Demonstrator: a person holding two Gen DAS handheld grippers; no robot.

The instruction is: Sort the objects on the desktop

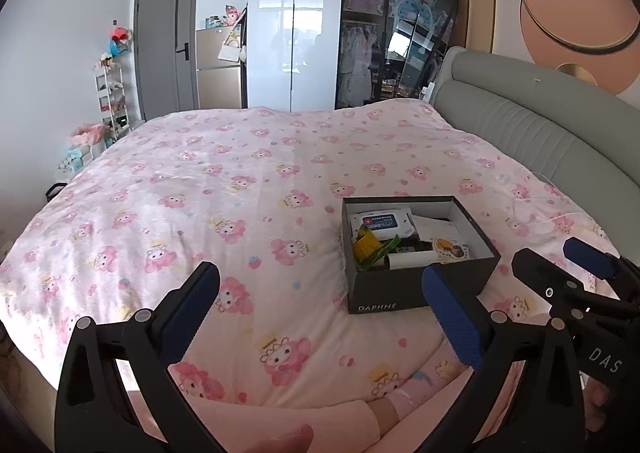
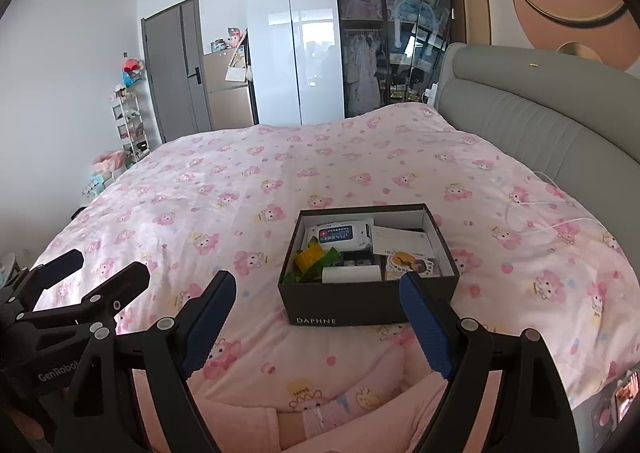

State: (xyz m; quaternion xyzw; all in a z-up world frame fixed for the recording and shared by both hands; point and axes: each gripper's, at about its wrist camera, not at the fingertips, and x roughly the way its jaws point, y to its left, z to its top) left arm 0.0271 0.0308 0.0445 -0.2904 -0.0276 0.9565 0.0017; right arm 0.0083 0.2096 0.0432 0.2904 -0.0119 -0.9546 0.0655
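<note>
A black open box marked DAPHNE [image 1: 400, 291] [image 2: 360, 307] sits on the pink patterned quilt. Inside lie a wet wipes pack [image 1: 380, 221] [image 2: 336, 235], a yellow and green corn toy [image 1: 368, 245] [image 2: 310, 259], a white roll [image 1: 412, 259] [image 2: 350, 275], a cartoon sticker card [image 1: 452, 247] [image 2: 408, 263] and a white card [image 2: 400, 239]. My left gripper [image 1: 320, 273] [image 2: 100, 267] hovers open and empty to the left of the box. In front of the box, my right gripper [image 2: 318, 281] [image 1: 560, 257] is also open, holding nothing.
The quilt [image 1: 240, 181] covers a wide bed with a grey padded headboard [image 2: 540, 133] on the right. A white cable [image 2: 560, 221] trails near the headboard. A person's pink-clad leg and sock [image 2: 332, 409] lie below the grippers. A wardrobe [image 1: 296, 33] and door stand beyond the bed.
</note>
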